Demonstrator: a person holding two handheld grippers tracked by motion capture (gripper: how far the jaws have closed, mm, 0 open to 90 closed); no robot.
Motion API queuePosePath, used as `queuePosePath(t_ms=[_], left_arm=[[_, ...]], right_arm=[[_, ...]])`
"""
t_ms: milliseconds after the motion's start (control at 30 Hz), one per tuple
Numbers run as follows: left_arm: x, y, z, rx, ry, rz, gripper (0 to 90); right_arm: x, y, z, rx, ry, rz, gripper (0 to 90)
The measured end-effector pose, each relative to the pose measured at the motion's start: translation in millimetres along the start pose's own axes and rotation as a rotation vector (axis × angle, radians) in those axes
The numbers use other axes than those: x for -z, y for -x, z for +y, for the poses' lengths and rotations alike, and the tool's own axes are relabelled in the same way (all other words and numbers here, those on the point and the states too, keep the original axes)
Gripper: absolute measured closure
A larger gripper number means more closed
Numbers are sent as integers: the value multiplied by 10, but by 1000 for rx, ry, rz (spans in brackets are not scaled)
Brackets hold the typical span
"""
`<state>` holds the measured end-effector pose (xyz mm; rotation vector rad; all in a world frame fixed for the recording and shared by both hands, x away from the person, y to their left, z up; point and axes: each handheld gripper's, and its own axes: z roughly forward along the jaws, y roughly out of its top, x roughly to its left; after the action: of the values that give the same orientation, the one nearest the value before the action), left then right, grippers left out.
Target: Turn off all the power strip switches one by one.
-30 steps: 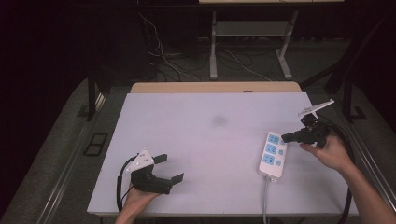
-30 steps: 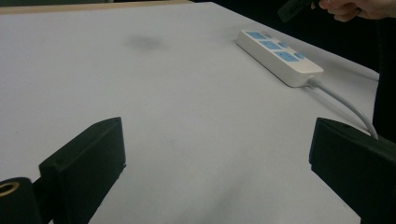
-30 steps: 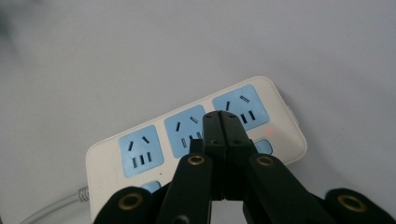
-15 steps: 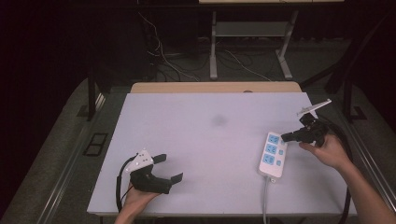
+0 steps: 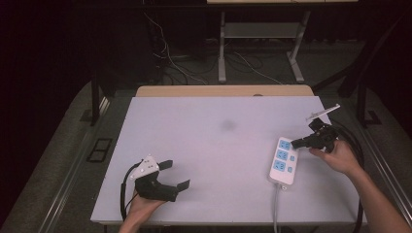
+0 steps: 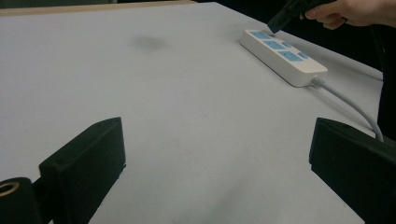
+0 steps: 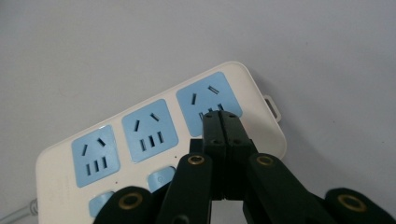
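With little changed over the last second, the right gripper [image 5: 302, 142], jaws pressed together on nothing, stays poised over the far socket of the power strip [image 5: 282, 160] at the table's [image 5: 214, 145] 3 o'clock side, presumably about to press, while the left gripper [image 5: 171, 175] remains spread wide and idle at 7 o'clock.

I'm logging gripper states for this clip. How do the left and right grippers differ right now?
The left gripper has its jaws spread wide with bare table between them; the right gripper has its jaws pressed together. The left one sits low near the table's front edge, far from the power strip; the right one's tip is at the strip's far outlet. Both are black, hand-held, and hold nothing.
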<state>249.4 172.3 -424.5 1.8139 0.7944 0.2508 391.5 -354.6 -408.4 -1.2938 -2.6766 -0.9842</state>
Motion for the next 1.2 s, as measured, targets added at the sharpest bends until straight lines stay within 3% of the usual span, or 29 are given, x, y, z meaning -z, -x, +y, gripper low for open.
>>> queuePosePath(t_ms=[667, 1200], left_arm=[[-1, 13, 2, -2, -2, -1, 22], [-2, 26, 1, -8, -5, 4, 22]], right_arm=[[-38, -5, -18, 11, -13, -21, 898], [-61, 64, -95, -23, 32, 46, 900]])
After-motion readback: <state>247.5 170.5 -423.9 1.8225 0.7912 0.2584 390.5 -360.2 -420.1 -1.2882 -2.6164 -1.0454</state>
